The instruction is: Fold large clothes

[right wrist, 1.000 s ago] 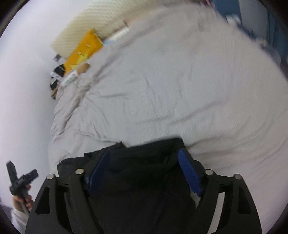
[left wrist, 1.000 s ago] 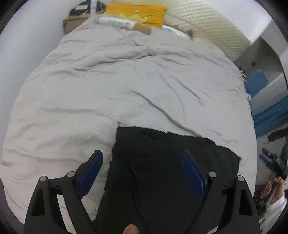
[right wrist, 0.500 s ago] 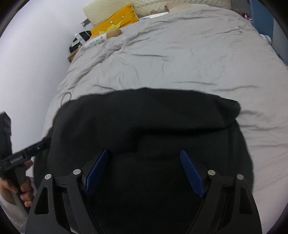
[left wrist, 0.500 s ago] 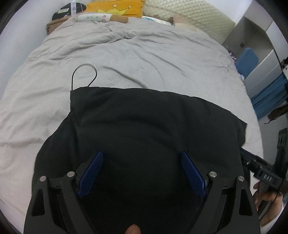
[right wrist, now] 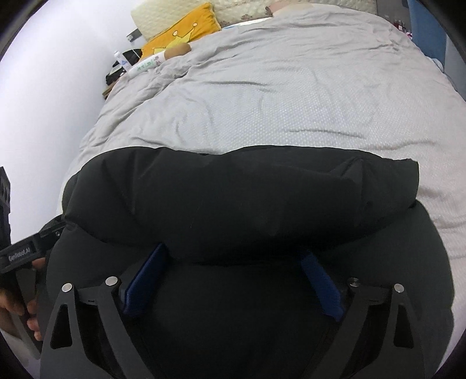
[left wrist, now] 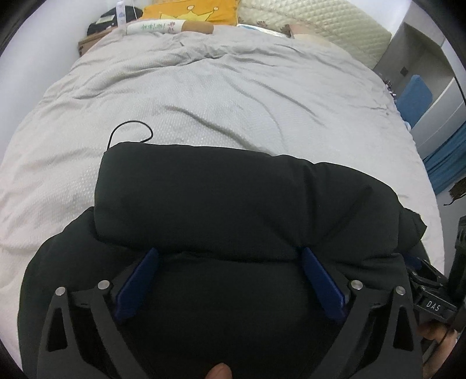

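Note:
A large black padded jacket [left wrist: 233, 204] lies on the grey bed cover [left wrist: 233, 102], its upper part folded over into a thick roll across the middle. My left gripper [left wrist: 228, 253] hangs just over the jacket, jaws opening wide, blue fingertips [left wrist: 151, 256] tucked at the roll's near edge, pads apart from the cloth. My right gripper [right wrist: 233, 250] stands the same way over the jacket [right wrist: 247, 198], jaws opening, nothing pinched. A thin black cord [left wrist: 131, 131] loops out from the jacket's far left corner.
An orange crown pillow [left wrist: 189, 10], a rolled white item [left wrist: 157, 27] and a quilted headboard [left wrist: 314, 20] are at the bed's head. A blue chair [left wrist: 413, 96] stands right of the bed. A white wall [right wrist: 43, 87] runs along the bed's left side.
Both grippers came down with the jacket, which went from a bunched mass at the near edge to a folded layer spread on the bed. Both pairs of jaws have widened.

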